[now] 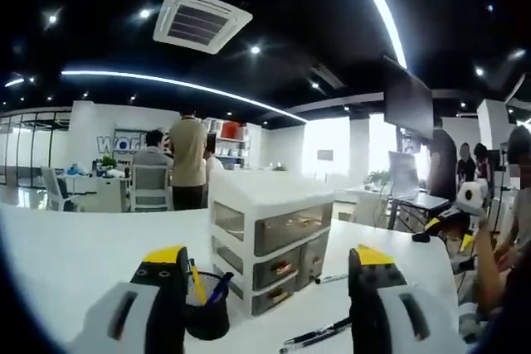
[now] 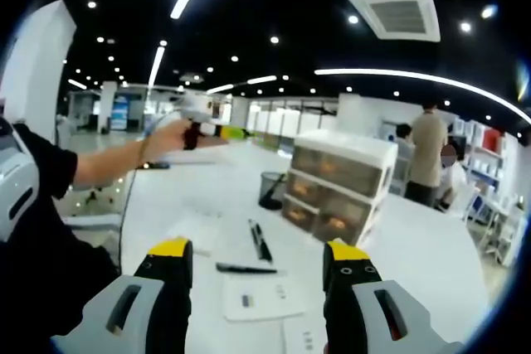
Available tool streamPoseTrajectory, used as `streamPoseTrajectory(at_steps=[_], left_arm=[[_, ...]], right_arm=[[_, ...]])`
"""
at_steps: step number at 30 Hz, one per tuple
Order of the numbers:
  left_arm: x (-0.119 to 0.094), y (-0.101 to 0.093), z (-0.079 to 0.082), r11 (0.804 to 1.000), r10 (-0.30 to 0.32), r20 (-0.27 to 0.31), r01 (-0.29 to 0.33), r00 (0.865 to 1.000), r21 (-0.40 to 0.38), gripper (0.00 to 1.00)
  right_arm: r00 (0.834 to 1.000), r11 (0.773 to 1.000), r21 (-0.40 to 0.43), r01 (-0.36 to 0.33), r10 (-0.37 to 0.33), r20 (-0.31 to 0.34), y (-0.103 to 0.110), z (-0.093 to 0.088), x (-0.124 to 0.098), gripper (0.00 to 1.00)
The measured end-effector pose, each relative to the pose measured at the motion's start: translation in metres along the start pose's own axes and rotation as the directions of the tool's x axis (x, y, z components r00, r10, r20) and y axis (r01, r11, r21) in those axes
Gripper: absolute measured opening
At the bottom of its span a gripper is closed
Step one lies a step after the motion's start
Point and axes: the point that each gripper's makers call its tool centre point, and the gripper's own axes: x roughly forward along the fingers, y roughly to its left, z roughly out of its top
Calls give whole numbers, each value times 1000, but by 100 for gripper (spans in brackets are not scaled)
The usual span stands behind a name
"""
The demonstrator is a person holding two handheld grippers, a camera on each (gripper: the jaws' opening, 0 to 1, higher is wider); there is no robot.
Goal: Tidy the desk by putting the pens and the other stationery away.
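My left gripper (image 1: 267, 261) is open and held above the white desk (image 1: 75, 246), with nothing between its jaws. Below it stand a black pen cup (image 1: 207, 314) with a yellow and a blue pen in it, and beside that a white drawer unit (image 1: 267, 238). Loose black pens (image 1: 319, 335) lie on the desk in front of the unit. My right gripper (image 2: 259, 256) is open too, over two dark pens (image 2: 260, 240), a single black pen (image 2: 246, 269) and white paper notes (image 2: 257, 298). The drawer unit (image 2: 340, 184) and mesh cup (image 2: 271, 190) stand farther off.
In the right gripper view a person's arm (image 2: 108, 163) holds the left gripper (image 2: 211, 128) out over the desk. The right gripper (image 1: 471, 198) shows at the right edge of the left gripper view. People stand by desks and chairs (image 1: 151, 186) in the background.
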Motion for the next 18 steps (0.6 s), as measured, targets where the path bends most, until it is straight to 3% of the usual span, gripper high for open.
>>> streamPoseTrajectory(at_steps=[9,18], left_arm=[[-20,-44,-9,997,-61,-15,62,998,39,78],[-40,-76,-24,992,-114,-11,114,993,55,78]], right_arm=[[1000,1000,1,2,-2,-1,-2,0,-1,60],[1000,1000,1,0,0,0,-1,0,0,60]])
